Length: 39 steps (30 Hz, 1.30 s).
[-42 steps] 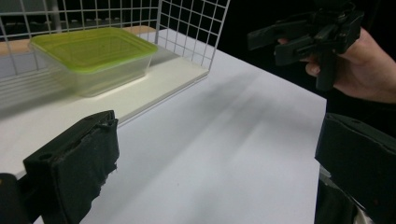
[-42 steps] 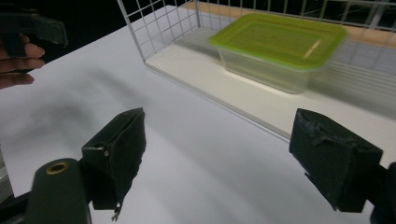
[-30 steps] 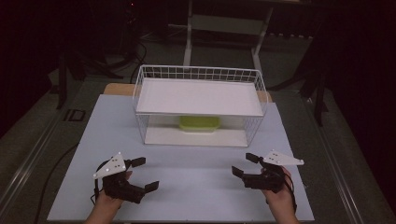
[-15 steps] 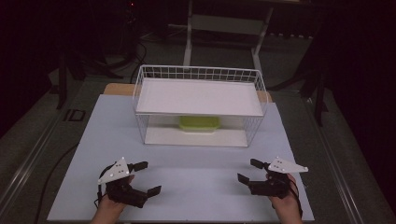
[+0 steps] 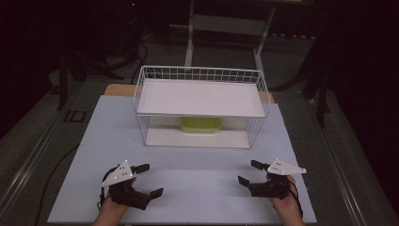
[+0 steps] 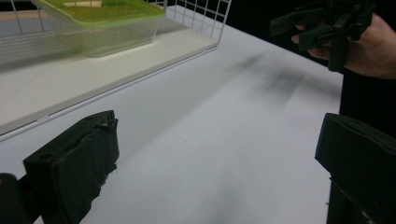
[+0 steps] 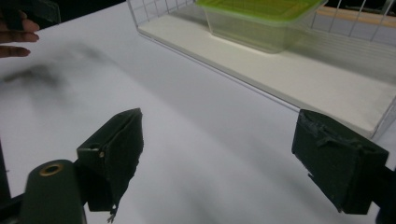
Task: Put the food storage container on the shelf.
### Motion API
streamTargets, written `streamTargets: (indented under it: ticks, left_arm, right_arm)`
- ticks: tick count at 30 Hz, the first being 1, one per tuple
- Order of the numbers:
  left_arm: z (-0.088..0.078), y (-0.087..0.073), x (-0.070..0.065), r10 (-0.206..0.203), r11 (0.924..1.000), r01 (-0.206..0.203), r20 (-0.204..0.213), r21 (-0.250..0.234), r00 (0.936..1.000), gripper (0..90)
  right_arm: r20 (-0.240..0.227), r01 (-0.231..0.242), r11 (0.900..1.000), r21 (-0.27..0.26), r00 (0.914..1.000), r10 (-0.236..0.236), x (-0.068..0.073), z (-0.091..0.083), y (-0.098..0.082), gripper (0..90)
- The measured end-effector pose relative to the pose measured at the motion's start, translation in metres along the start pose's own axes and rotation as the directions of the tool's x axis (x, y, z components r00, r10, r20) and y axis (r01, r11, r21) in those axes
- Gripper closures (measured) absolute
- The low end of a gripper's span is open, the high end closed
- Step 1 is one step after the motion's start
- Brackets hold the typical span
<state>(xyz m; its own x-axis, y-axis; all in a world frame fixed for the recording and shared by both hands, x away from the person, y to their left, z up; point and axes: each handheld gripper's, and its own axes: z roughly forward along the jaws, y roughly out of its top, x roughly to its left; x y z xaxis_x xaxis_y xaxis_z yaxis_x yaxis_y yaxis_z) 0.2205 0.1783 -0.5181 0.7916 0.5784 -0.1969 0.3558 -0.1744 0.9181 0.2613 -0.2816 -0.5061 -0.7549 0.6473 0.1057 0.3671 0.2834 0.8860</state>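
Both grippers sit low at the near edge of the white table point(image 5: 197, 188) with jaws spread wide and empty — left gripper point(image 5: 147, 181), right gripper point(image 5: 248, 172) — angled inward toward the clear plastic container with a green lid point(image 5: 201, 125). It rests on the lower shelf of the white wire basket rack point(image 5: 200, 75), well apart from both — likely set for a two-handed reach.

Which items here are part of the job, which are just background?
In play:
- clear container with green lid, on the lower shelf
- white wire rack with two shelves
- left gripper, open, empty
- right gripper, open, empty

Background:
- white table mat
- metal stand behind the table
- floor cables
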Motion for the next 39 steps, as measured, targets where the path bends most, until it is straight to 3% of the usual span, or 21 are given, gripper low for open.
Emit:
streamTargets:
  ticks: [4,10,14,17,39]
  left_arm:
    - [0.0008,-0.0003,0.0,0.008,1.0,-0.008,-0.004,-0.004,1.0,0.3]
    - [0.0024,-0.0003,-0.0023,0.059,0.9978,-0.059,0.0,-0.03,0.9982,0.3]
    - [-0.0017,0.0015,-0.002,0.088,0.9915,-0.088,0.0,-0.096,0.9961,0.3]
    - [-0.0037,0.003,-0.0023,0.106,0.9876,-0.106,-0.004,-0.116,0.9943,0.3]
    - [-0.0031,-0.0005,0.005,0.062,0.9934,-0.063,-0.018,-0.096,0.9979,0.4]
  right_arm:
    - [0.009,0.006,1.0,-0.001,0.9999,-0.006,-0.0016,0.0031,-0.0018,16.5]
    - [-0.002,0.022,1.0,-0.013,0.9998,-0.022,-0.0013,0.0046,-0.0021,16.7]
    - [-0.023,0.022,0.999,-0.047,0.9995,-0.023,-0.002,0.0021,-0.0011,16.8]
    - [-0.034,0.037,0.998,-0.059,0.9987,-0.039,-0.002,0.0008,-0.0006,16.9]
    - [-0.055,0.036,0.999,-0.04,0.9978,-0.038,-0.0021,0.0044,-0.0021,16.8]
